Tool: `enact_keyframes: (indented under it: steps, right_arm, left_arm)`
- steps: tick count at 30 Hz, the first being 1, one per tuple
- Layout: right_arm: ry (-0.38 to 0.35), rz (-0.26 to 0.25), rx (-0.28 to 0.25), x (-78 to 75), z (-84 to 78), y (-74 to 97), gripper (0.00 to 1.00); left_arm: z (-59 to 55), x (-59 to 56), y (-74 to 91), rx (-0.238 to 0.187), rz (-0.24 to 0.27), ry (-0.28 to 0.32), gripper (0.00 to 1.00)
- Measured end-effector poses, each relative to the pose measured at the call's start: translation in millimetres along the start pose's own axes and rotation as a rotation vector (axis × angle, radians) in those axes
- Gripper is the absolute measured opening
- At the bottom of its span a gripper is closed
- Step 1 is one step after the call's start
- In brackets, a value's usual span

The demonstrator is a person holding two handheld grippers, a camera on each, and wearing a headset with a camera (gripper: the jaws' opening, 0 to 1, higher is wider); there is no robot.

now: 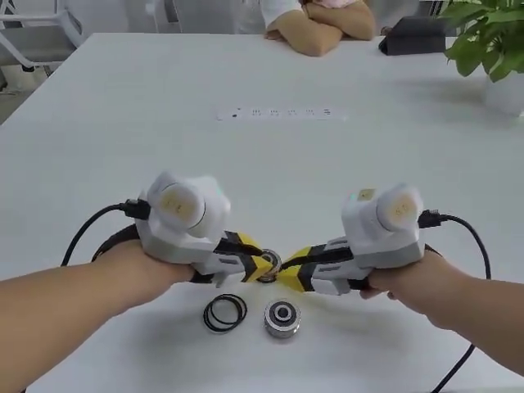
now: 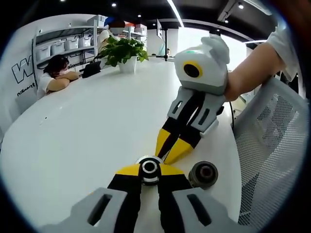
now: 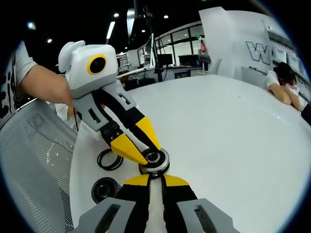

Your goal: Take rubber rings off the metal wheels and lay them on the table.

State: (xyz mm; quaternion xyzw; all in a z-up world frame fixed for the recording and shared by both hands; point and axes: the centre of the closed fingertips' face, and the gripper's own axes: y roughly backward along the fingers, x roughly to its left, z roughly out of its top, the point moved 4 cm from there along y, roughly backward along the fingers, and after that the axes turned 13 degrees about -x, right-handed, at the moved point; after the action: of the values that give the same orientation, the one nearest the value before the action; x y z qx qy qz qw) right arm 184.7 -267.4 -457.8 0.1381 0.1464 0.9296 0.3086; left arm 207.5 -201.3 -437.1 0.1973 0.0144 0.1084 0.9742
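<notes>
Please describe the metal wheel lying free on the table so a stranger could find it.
On the white table, look a little toward the person from where the left gripper and right gripper meet. Beside the thin black rings lies the loose wheel: a thick silver disc with a dark inner band, flat and untouched, unlike the held wheel between the grippers.

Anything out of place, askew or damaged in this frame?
Nothing stands out. The left hand-held gripper holds a wheel, the right hand-held gripper touches its rim, and loose rings lie flat beside a second wheel on the table.
</notes>
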Motion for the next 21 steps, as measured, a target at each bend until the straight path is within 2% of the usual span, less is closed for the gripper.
enact_keyframes:
  steps: [1,2,5,7,9,11,14,15,17,20,21]
  right_arm:
    - [-0.028,-0.016,-0.001,-1.9,-0.9,0.7,0.0]
    - [-0.058,-0.011,-0.004,-0.5,-1.0,0.2,0.0]
    - [-0.057,-0.014,-0.003,-1.6,-0.3,0.2,0.0]
    - [-0.103,-0.026,-0.008,-2.5,-0.5,0.4,0.0]
    - [-0.206,-0.047,-0.036,-4.6,-0.9,0.8,0.0]
    - [-0.274,-0.078,-0.064,-10.1,0.6,2.5,0.0]
    - [-0.306,-0.083,-0.083,-12.5,3.4,4.5,0.0]
    - [-0.338,-0.089,-0.107,-12.9,6.3,5.4,0.0]
    - [-0.371,-0.092,-0.122,-13.7,6.8,6.1,0.0]
    - [-0.381,-0.088,-0.136,-10.4,8.9,6.4,0.0]
    - [-0.405,-0.08,-0.156,-8.7,12.0,6.5,0.0]
  left_arm:
    - [-0.1,0.2,0.0,-0.002,0.001,0.0,0.07]
    - [-0.3,0.2,-0.1,-0.003,0.001,0.0,0.07]
    - [-0.4,0.5,-0.3,-0.003,0.002,0.0,0.07]
    - [-0.3,0.4,-0.4,-0.002,0.003,-0.002,0.07]
    - [-0.3,0.2,-0.4,-0.003,0.006,-0.004,0.07]
    - [-0.3,0.1,-0.5,-0.002,0.007,-0.007,0.07]
    - [-0.1,-1.0,-0.2,0.002,0.002,-0.014,0.07]
    - [-0.1,-0.5,-0.2,0.003,0.002,-0.014,0.07]
    - [0.1,-0.5,-0.1,0.004,0.002,-0.014,0.07]
    - [0.2,-0.8,-0.3,0.005,0.003,-0.017,0.07]
    - [0.2,-1.0,-0.2,0.005,0.003,-0.018,0.07]
